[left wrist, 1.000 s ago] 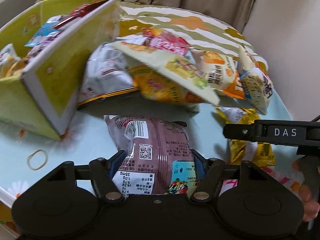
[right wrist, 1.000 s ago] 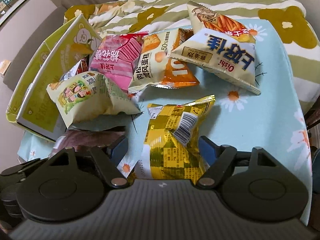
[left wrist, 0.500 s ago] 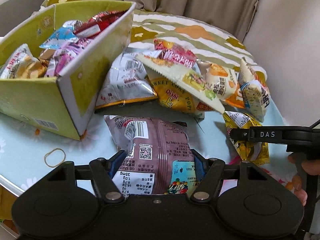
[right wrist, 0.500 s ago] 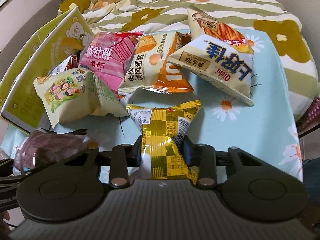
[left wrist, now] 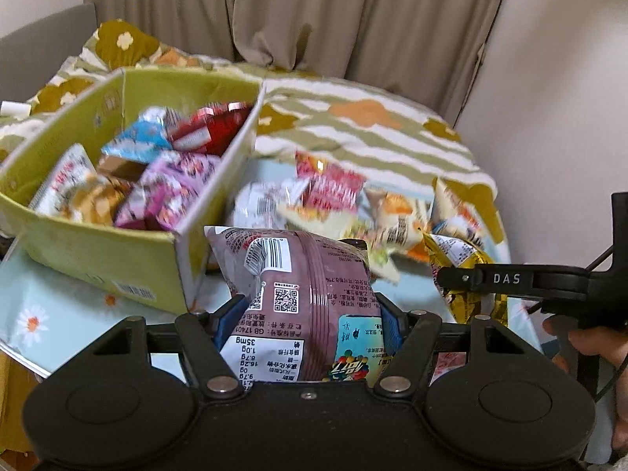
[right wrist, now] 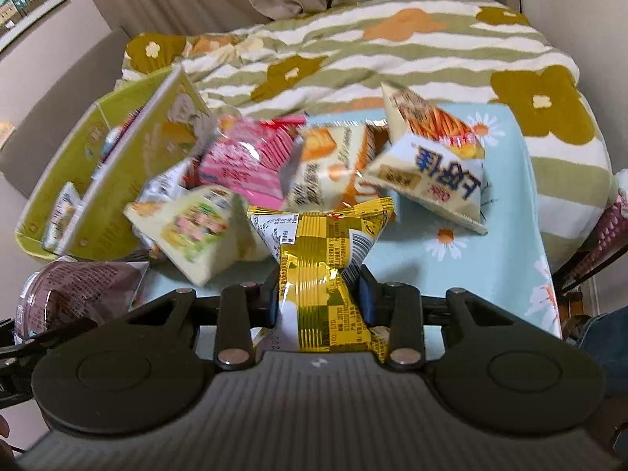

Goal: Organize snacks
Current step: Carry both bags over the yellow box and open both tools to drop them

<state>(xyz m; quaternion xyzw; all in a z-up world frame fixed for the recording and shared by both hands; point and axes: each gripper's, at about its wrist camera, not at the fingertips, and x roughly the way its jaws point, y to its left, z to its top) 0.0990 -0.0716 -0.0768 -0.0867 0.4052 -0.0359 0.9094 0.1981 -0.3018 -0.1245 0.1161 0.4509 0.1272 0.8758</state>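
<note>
My left gripper (left wrist: 306,314) is shut on a brown snack bag (left wrist: 302,294) and holds it above the table, near the front corner of the green box (left wrist: 98,259). The box holds several snack packs. My right gripper (right wrist: 318,298) is shut on a yellow-gold snack bag (right wrist: 322,267), lifted off the table. That bag also shows at the right of the left wrist view (left wrist: 455,271). The brown bag shows at the lower left of the right wrist view (right wrist: 74,290). A pile of snack bags (right wrist: 274,168) lies on the table behind both.
The table has a light blue daisy cloth (right wrist: 506,243). A white Oishi bag (right wrist: 435,180) lies at the right of the pile. A bed with a striped flowered blanket (right wrist: 392,51) lies behind, curtains and walls beyond.
Both grippers have risen with their bags. The right gripper closed on the yellow-gold bag and lifted it. The left gripper carried the brown bag up near the green box.
</note>
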